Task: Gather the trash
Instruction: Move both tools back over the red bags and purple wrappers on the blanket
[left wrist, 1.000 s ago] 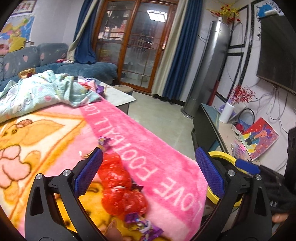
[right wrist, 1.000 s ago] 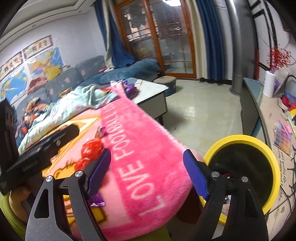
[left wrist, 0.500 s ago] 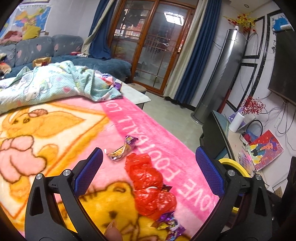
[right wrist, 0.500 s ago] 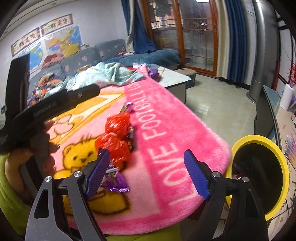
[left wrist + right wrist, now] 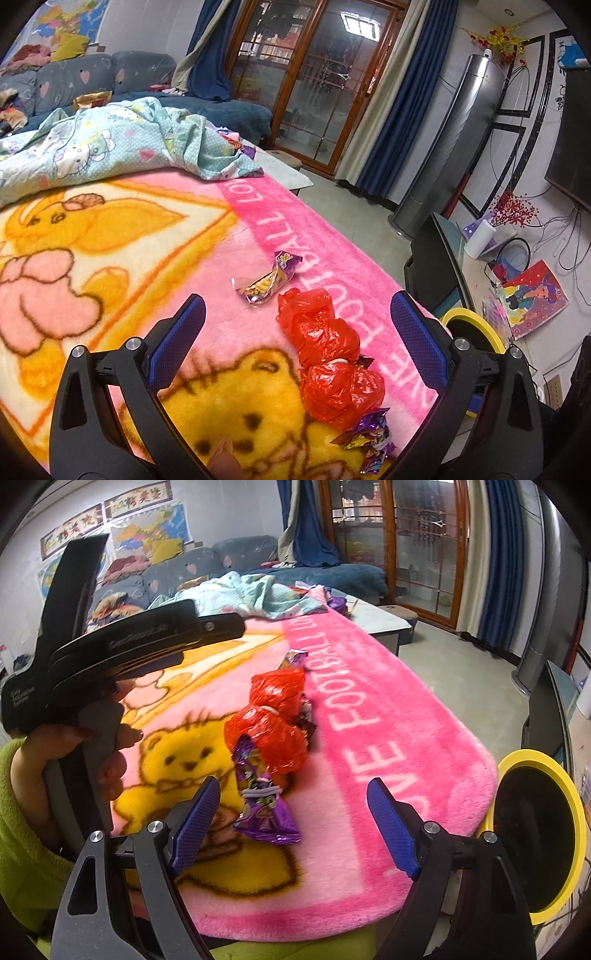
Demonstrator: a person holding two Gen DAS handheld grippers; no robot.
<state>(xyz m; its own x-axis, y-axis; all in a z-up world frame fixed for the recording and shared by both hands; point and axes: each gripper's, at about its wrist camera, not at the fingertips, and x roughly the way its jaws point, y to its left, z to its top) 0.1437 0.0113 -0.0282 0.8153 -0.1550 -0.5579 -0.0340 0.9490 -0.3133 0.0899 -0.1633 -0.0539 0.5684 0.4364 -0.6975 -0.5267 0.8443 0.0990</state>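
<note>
A crumpled red plastic bag lies on the pink cartoon blanket. Beyond it rests a purple and gold snack wrapper. A purple wrapper lies on the near side of the bag. My left gripper hovers open above the bag, nothing between its blue pads. My right gripper is open too, with the purple wrapper lying just ahead between its fingers, untouched. In the right wrist view a hand holds the left gripper's black body.
A yellow-rimmed black bin stands on the floor off the blanket's right end. A light blue patterned quilt is heaped at the far end. A dark TV stand and floor clutter lie to the right.
Both grippers have swung left over the blanket and come lower. The red bag and wrappers now sit central in both views, and the bin has slid toward the right edge.
</note>
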